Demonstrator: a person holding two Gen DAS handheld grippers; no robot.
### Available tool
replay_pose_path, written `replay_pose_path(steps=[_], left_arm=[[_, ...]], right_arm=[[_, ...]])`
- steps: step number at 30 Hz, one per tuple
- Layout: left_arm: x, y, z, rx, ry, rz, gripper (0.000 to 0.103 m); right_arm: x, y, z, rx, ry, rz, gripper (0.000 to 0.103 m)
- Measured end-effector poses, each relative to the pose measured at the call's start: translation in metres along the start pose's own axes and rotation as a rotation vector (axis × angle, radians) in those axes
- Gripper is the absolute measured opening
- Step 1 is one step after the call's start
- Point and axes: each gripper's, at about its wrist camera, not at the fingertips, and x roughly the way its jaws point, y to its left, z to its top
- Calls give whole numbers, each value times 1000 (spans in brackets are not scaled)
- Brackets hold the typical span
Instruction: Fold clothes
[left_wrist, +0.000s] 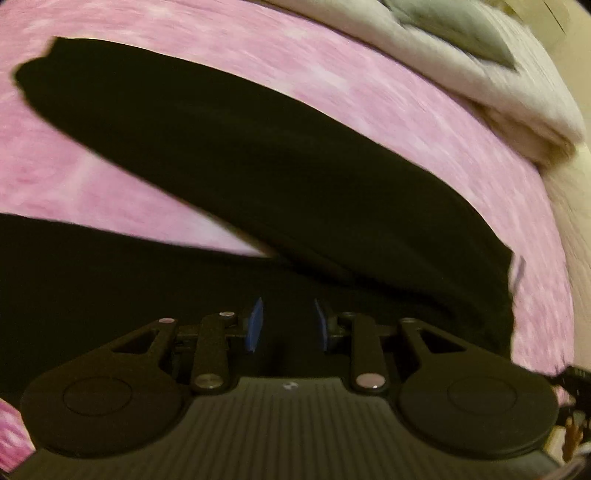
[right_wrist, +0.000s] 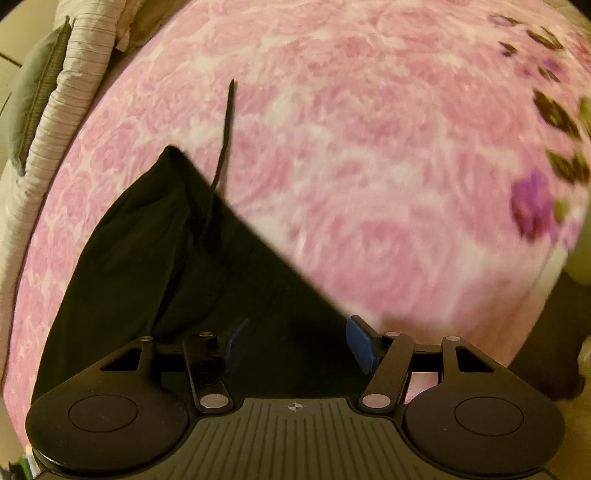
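Trousers (left_wrist: 280, 177), black, spread on pink bedspread (left_wrist: 332, 74); leg's long axis runs 10 to 4 o'clock from left gripper (left_wrist: 288, 325). Left gripper spread, nothing pinched, over cloth. Right gripper (right_wrist: 299, 343) spread, astride waist-end edge, drawstring (right_wrist: 225, 136) toward 11. Both equally near.

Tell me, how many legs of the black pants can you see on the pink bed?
2. In the left wrist view, one leg stretches toward the upper left across the pink blanket; the other leg runs off the left edge, below it. Parts may be hidden.
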Motion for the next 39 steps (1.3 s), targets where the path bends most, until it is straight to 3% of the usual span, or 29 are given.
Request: replay_pose_path(steps=[2,6,11,21,26,29,31,34,39], left_arm=[[7,-19,-1,-4,6,-4,24],[20,-56,-3,-11,17,-11,24],[37,-103,-6,-20,30,-21,24],[35,-105,11,-99,20,19,25],[24,-88,11,-152,15,57,25],[16,-74,9,-186,2,72,25],[13,-65,6,-209,-3,82,25],[6,-51,1,-241,-14,89,25],[-13,-29,-9,-283,-45,95,25]], right_arm=[[0,-13,17,-9,10,31,62],[7,-33,49,-1,30,97,48],[30,-45,87,84,61,197,47],[98,-20,146,268,54,415,47],[123,-4,153,296,50,400,47],[125,10,157,186,42,376,44],[127,22,160,110,42,350,9],[134,38,160,53,51,287,0],[109,47,142,-6,-43,295,0]])
